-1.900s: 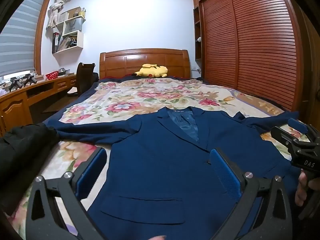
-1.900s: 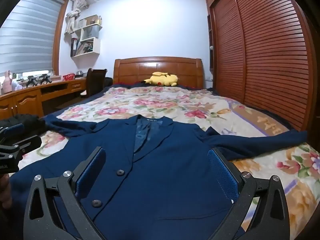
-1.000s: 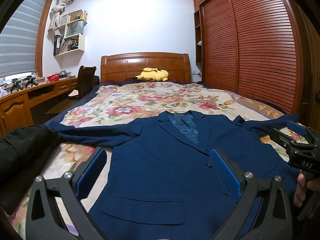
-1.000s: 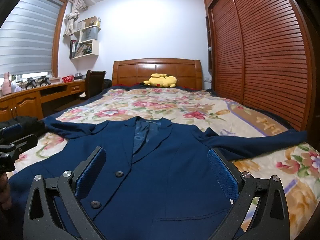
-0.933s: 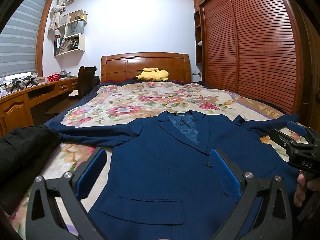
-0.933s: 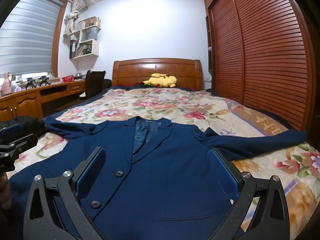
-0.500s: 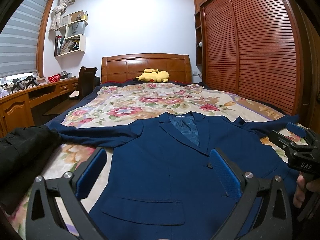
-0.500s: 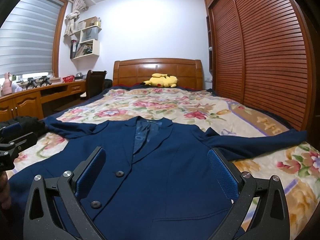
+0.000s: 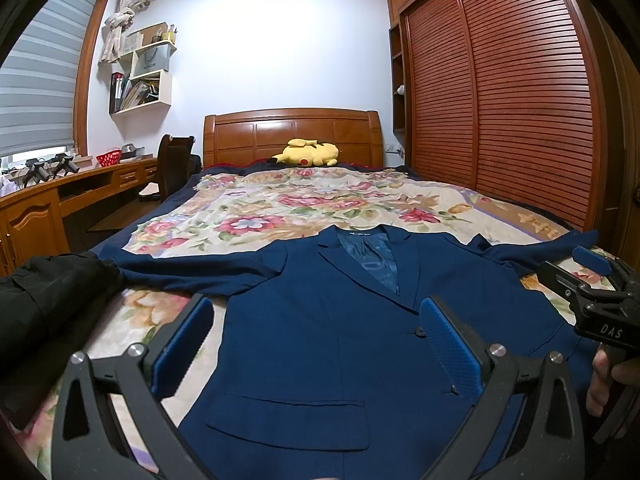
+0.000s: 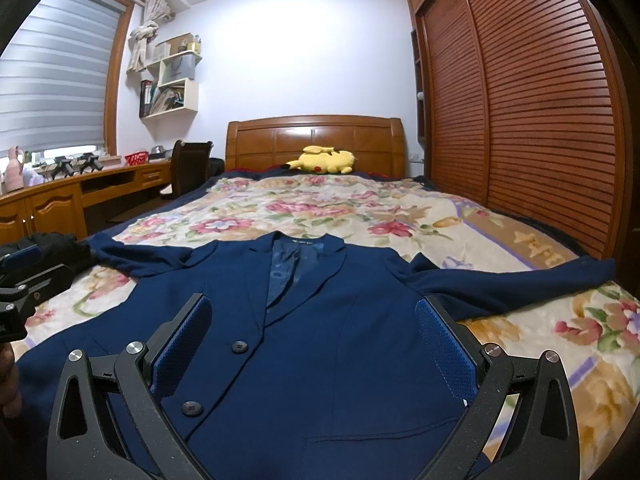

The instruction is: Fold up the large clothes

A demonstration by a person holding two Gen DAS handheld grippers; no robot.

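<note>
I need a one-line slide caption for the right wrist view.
Open right gripper above a navy blue suit jacket on the floral bedspread.

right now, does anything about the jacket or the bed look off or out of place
Nothing stands out. The navy jacket lies flat and face up on the floral bedspread, sleeves spread to both sides. A black garment is bunched at the bed's left edge, clear of the jacket's body.

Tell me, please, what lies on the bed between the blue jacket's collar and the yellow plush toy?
Only bare floral bedspread lies between the jacket collar and the plush toy; both wrist views show it.
</note>
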